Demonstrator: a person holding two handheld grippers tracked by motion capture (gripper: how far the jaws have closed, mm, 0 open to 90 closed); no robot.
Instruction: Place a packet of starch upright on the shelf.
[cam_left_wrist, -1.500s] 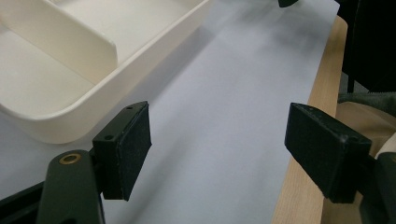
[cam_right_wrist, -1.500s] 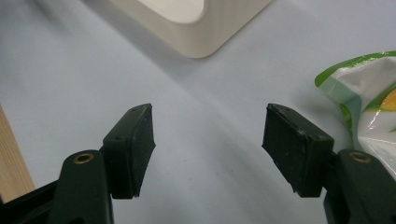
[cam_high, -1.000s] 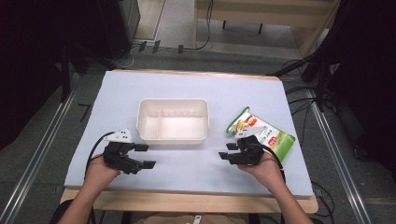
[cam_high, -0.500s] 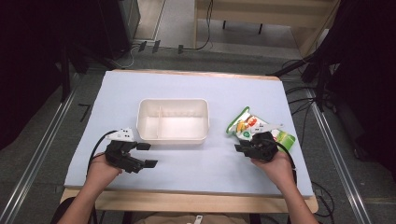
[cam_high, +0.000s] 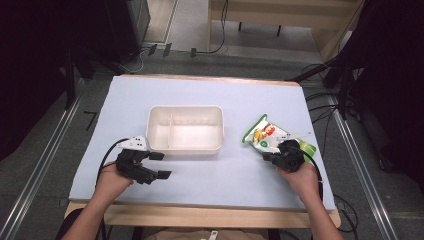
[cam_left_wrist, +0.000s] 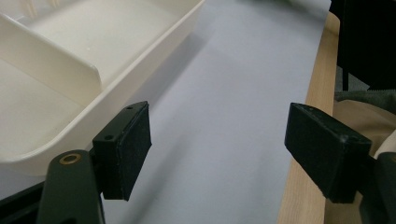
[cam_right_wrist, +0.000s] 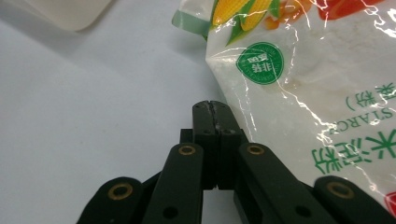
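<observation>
Pale blue covering spreads over the tabletop (cam_high: 210, 100), with a white divided tray (cam_high: 185, 129) at its middle. To the tray's right lies a starch bag (cam_high: 265, 136), its long axis slanting away toward the right edge. The right gripper (cam_high: 267, 156) sits at the bag's near left edge, much closer than the other hand, jaws pressed together; whether they pinch any film is hard to tell. The left gripper (cam_high: 160, 165) rests wide open and empty just beside the tray's near left corner.
</observation>
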